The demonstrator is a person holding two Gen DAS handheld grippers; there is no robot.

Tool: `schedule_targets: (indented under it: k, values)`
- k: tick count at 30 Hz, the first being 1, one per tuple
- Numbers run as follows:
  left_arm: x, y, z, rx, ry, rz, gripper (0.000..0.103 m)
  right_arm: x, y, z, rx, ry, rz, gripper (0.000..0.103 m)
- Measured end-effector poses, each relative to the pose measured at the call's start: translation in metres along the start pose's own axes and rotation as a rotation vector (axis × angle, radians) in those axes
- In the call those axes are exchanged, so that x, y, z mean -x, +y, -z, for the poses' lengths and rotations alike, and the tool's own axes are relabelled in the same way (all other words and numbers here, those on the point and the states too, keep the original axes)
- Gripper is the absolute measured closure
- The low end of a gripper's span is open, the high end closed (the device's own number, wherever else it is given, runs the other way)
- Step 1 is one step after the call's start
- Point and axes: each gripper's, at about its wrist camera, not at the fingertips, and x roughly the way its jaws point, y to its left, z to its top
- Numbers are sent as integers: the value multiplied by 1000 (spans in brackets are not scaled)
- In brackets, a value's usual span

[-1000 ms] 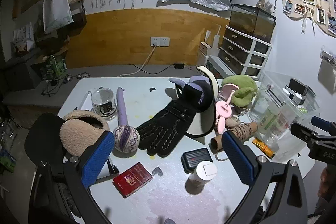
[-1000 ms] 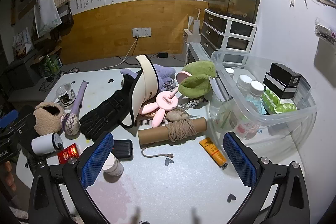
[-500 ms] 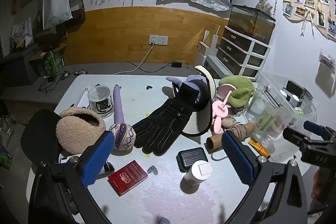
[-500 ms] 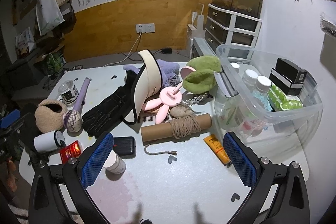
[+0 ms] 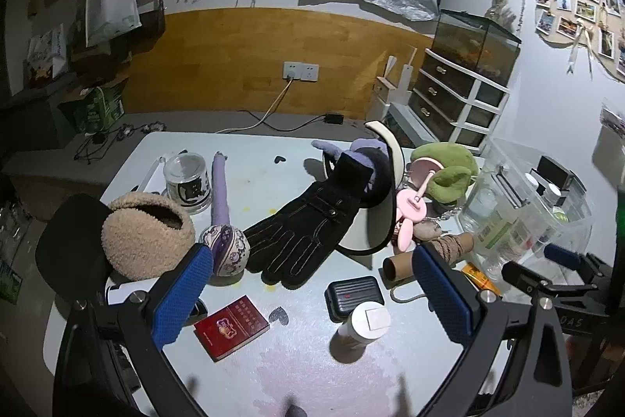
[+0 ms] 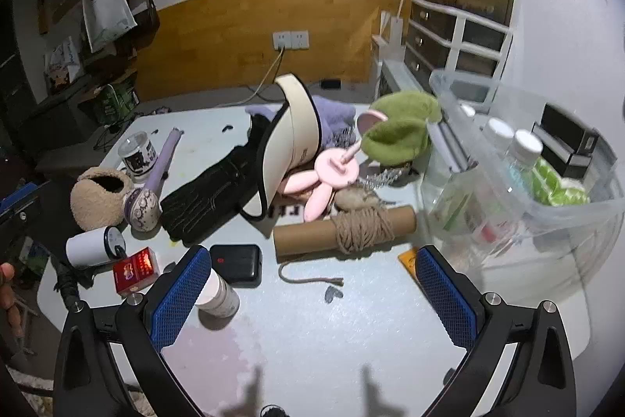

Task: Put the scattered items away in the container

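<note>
Both tools hang above the near edge of the pale tabletop [image 6: 312,339], each spread wide with nothing between its blue pads — the left tool [image 5: 312,296] over the red booklet [image 5: 231,326] and white-capped bottle [image 5: 361,323], the right tool [image 6: 312,292] facing the cardboard tube wound with twine [image 6: 343,229]. The clutter lies scattered: a black glove [image 5: 300,233], a cream visor [image 6: 291,143] standing on edge, a pink rabbit-shaped piece [image 6: 332,174], a green plush [image 6: 398,131], a fuzzy tan pouch [image 5: 146,233], a small black case [image 6: 236,262]. The clear container [image 6: 527,190] sits at the right end of the tabletop, already holding 2 capped bottles [image 6: 523,151] and a black box [image 6: 566,143].
</note>
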Motion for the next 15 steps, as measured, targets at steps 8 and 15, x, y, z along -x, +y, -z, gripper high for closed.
schedule_targets:
  k: [8, 15]
  values:
    - [-5, -2, 0, 35, 13, -43, 0, -43, -20, 0, -14, 138, -24, 0]
    - [-7, 2, 1, 70, 19, -80, 0, -95, -36, -16, 31, 185, -24, 34]
